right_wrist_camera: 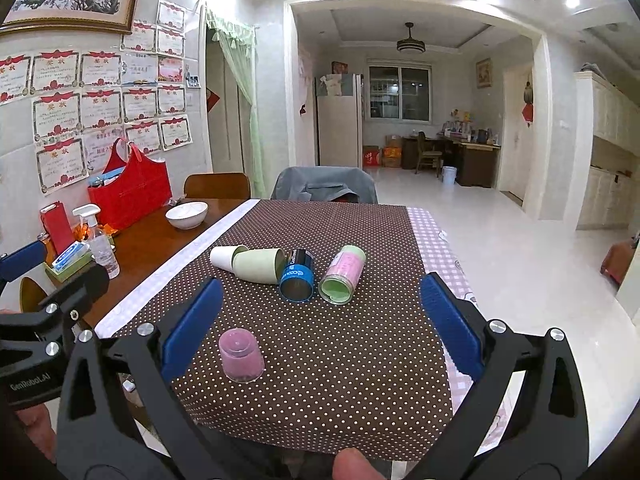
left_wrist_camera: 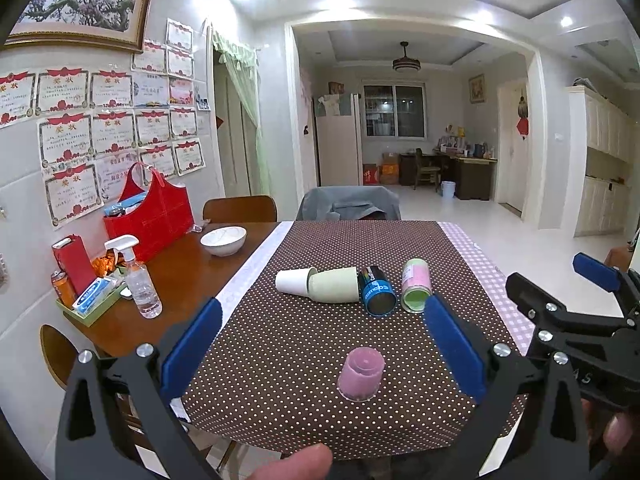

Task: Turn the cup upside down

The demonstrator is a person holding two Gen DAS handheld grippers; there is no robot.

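Five cups seen on tabletop (left_wrist_camera: 280,344): pink cup (left_wrist_camera: 361,374) already inverted near edge, four lying sideways beyond. Left hand-held gripper (left_wrist_camera: 326,344) and right hand-held gripper (right_wrist_camera: 320,326) held released, nothing grasped.

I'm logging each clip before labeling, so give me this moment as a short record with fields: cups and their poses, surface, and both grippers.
surface: brown dotted cloth on the table
upside-down cup: pink cup, standing mouth down, nearest the cameras
lying cups: white cup, pale green cup, blue cup, pink-and-green cup, all on their sides in a row
contact: white cup's mouth meets the pale green cup's base
left gripper: open, holding nothing
right gripper: open, holding nothing
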